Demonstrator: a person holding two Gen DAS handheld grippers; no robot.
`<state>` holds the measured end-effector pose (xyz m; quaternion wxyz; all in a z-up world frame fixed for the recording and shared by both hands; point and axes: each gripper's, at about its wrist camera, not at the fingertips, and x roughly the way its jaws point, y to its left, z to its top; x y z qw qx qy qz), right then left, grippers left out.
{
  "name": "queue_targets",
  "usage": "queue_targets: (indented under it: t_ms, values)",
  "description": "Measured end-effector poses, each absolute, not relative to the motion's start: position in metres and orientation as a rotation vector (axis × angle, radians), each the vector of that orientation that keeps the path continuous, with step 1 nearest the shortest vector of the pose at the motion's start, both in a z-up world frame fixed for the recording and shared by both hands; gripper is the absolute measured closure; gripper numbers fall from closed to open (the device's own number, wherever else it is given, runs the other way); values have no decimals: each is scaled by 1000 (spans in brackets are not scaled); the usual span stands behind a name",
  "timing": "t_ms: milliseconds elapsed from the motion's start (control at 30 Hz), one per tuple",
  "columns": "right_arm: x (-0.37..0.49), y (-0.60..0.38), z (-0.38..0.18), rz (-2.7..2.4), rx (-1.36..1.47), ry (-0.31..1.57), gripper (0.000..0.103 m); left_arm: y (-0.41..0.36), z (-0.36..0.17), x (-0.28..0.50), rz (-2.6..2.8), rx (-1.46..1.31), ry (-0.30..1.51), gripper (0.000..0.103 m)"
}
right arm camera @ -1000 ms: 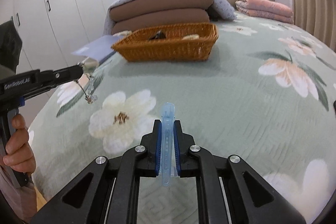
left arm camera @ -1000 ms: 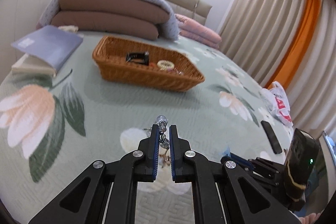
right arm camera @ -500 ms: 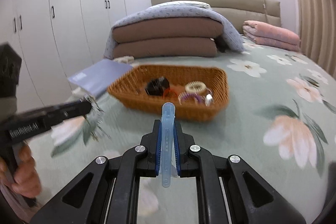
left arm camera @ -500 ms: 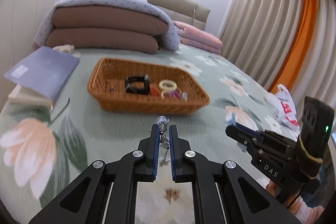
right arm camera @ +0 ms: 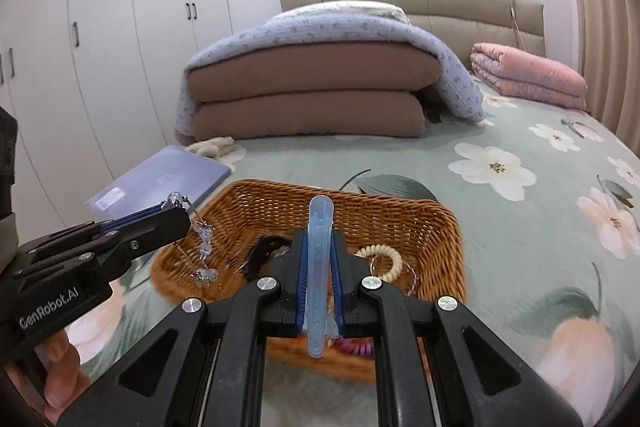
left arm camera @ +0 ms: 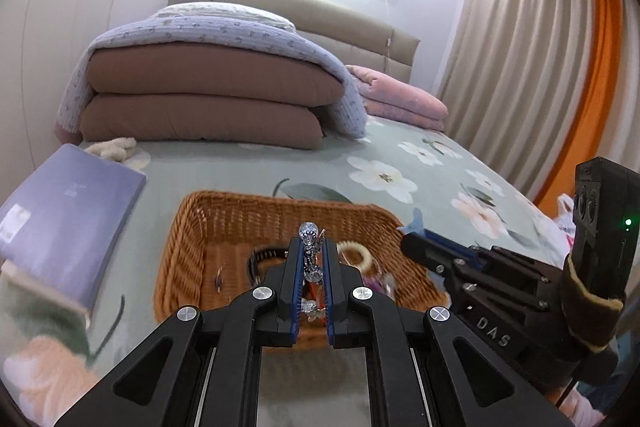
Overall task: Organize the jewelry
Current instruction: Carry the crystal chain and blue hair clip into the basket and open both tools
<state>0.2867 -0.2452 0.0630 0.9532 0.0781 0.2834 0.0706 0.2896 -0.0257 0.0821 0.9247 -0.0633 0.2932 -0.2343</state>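
Observation:
A brown wicker basket (left arm camera: 188,227) (right arm camera: 400,219) sits on the flowered bed. It holds a black band (left arm camera: 264,255), a cream coiled ring (left arm camera: 360,257) (right arm camera: 384,255) and purple pieces. My left gripper (left arm camera: 309,247) is shut on a crystal bead chain (left arm camera: 310,239) and holds it over the basket; the chain dangles from it in the right wrist view (right arm camera: 204,247). My right gripper (right arm camera: 319,247) is shut on a pale blue hair clip (right arm camera: 318,267) over the basket's near side, and shows in the left wrist view (left arm camera: 416,239).
A lilac book (left arm camera: 68,211) (right arm camera: 160,179) lies left of the basket. Folded brown and lilac quilts (left arm camera: 208,95) and a pink quilt (left arm camera: 400,99) are stacked near the headboard. White wardrobes (right arm camera: 100,47) stand at the left and curtains (left arm camera: 540,67) at the right.
Both grippers have moved forward over the bed and now hang over the basket, each still holding its piece. The basket looks much nearer.

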Motion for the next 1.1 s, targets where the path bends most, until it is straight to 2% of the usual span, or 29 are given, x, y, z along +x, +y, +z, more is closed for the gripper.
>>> queue_targets:
  t_ms: [267, 467, 500, 567, 600, 633, 667, 733, 1100]
  values:
    - [341, -251, 35, 144, 195, 712, 91, -32, 53, 338, -415, -115, 641, 94]
    - [351, -257, 21, 147, 238, 769, 89, -40, 39, 343, -373, -57, 653, 94]
    - [350, -258, 21, 149, 242, 770, 88, -41, 39, 343, -374, -49, 653, 94]
    - [347, -260, 22, 143, 243, 762, 75, -43, 39, 340, -382, -41, 648, 93]
    - [346, -261, 23, 135, 241, 754, 71, -44, 40, 339, -385, -41, 645, 92]
    - [344, -261, 25, 135, 240, 746, 69, -44, 41, 338, -387, -42, 645, 83]
    - [342, -261, 26, 138, 240, 742, 69, -43, 42, 337, -389, -45, 644, 68]
    - [337, -261, 28, 147, 244, 737, 69, -42, 44, 333, -383, -43, 626, 51]
    - [259, -251, 61, 145, 194, 640, 69, -40, 79, 280, -380, -26, 539, 49]
